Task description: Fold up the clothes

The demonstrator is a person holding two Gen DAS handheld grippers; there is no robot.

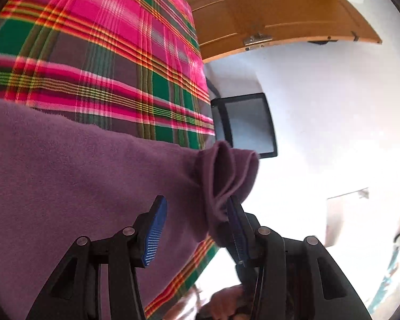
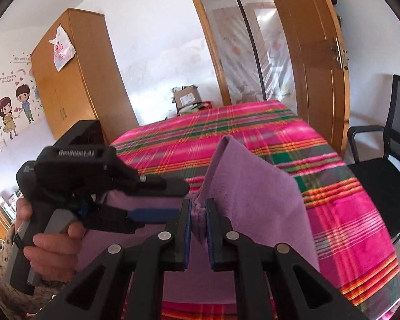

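A purple fleece cloth (image 1: 80, 181) lies on a bed with a pink, green and red plaid cover (image 1: 106, 53). My left gripper (image 1: 197, 229) is open over the cloth. Its blue pads stand wide apart, and a bunched corner of the cloth (image 1: 226, 176) rests against the right-hand pad. In the right wrist view, my right gripper (image 2: 198, 229) is shut on an edge of the purple cloth (image 2: 258, 200) and holds a fold lifted off the plaid cover (image 2: 253, 133). The left gripper (image 2: 180, 200) comes in from the left, held by a hand (image 2: 53, 245), with cloth lying loose between its fingers.
A black office chair (image 2: 381, 170) stands by the bed's right side, also seen as a mesh chair back (image 1: 248, 125). A wooden door (image 2: 314, 53) and glass panels are behind the bed, with a wardrobe (image 2: 77, 74) at the left and a cardboard box (image 2: 186, 97) on the floor.
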